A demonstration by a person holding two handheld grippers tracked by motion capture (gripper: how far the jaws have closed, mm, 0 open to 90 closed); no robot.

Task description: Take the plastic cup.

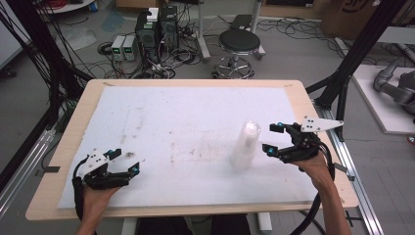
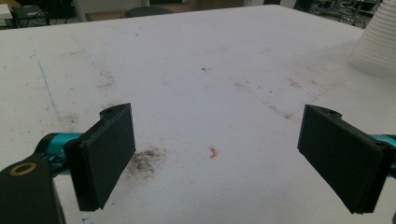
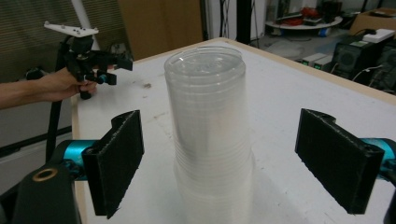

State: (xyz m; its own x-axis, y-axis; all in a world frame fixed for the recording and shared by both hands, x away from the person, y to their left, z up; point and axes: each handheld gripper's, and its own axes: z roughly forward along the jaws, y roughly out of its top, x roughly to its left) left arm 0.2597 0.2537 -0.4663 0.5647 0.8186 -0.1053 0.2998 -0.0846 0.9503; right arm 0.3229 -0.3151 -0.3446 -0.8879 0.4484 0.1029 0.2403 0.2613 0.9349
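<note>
Lining my right gripper (image 1: 273, 138), jaws apart, beside the upside-down stack of clear plastic cups (image 1: 246, 145); nothing gripped yet, left gripper (image 1: 126, 162) gaping idle.

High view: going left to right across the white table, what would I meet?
Left claw in a hand near the front edge → stack of clear plastic cups, standing upside down → right claw, open beside the stack.

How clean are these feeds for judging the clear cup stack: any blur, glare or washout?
High view: soft; the cup stack nearly blends into the white table cover. Right gripper view: the stack is fairly sharp with rims readable, lower part hazier. Left gripper view: only the stack's edge at the top right corner, overexposed and out of focus.
</note>
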